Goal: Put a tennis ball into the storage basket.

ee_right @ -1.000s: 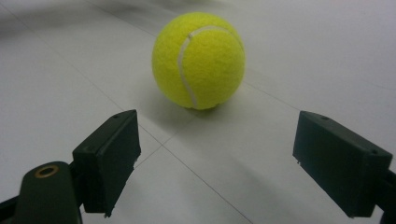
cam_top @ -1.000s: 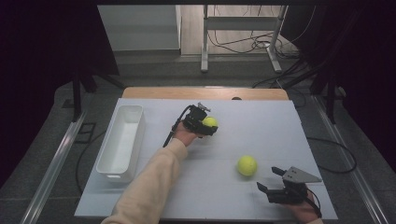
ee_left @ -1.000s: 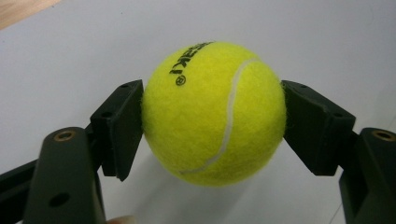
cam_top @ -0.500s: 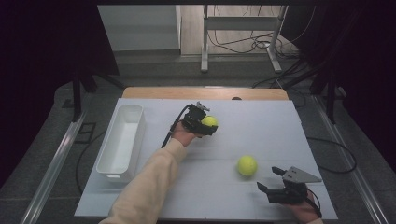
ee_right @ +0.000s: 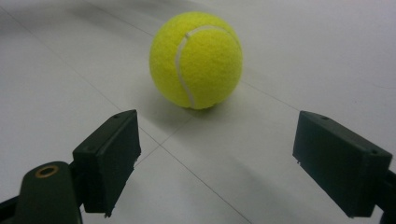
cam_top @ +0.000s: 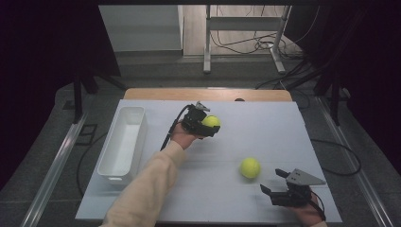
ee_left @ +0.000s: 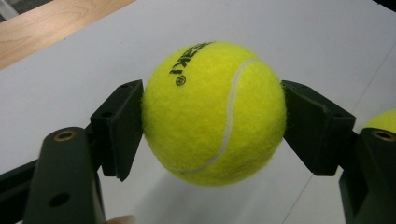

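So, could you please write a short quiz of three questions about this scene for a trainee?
1. True or false: the left gripper is shut on a tennis ball.
2. Which thing lies at the left side of the table? A) white tray B) a cup C) a book
3. Fill in: the right gripper is ____, with the second tennis ball ahead of its jaws and not between them.

Key: 1 true; 2 A; 3 open.
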A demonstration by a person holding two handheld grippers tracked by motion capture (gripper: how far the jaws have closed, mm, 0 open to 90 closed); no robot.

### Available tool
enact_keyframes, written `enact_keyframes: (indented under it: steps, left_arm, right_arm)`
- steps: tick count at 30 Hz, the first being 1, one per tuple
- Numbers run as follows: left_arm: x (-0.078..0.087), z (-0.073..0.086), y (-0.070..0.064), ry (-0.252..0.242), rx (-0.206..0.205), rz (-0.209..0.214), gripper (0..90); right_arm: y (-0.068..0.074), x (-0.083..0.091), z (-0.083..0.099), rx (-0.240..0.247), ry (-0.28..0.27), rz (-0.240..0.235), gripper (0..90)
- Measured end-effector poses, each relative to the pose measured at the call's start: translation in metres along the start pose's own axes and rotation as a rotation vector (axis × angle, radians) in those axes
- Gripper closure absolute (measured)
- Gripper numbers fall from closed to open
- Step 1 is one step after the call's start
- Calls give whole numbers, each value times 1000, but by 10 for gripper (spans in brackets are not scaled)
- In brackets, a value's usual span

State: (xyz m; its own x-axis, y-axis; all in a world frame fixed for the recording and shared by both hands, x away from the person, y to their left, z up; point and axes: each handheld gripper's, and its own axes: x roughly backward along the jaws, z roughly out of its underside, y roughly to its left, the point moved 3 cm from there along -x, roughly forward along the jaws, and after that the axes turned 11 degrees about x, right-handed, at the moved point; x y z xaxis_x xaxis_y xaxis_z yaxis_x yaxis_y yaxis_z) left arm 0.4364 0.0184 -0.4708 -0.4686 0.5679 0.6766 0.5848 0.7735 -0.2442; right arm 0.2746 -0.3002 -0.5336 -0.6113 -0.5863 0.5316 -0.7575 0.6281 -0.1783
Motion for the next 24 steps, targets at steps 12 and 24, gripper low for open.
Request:
enact_keyframes:
  steps: [12,24]
  left_arm:
    - [14,9,4,-18,5,2,265]
    - [22,13,9,-30,24,3,265]
  right_arm:
    - [1,0,0,-1,-1,-3,156]
    - [0,0,0,0,2,1,156]
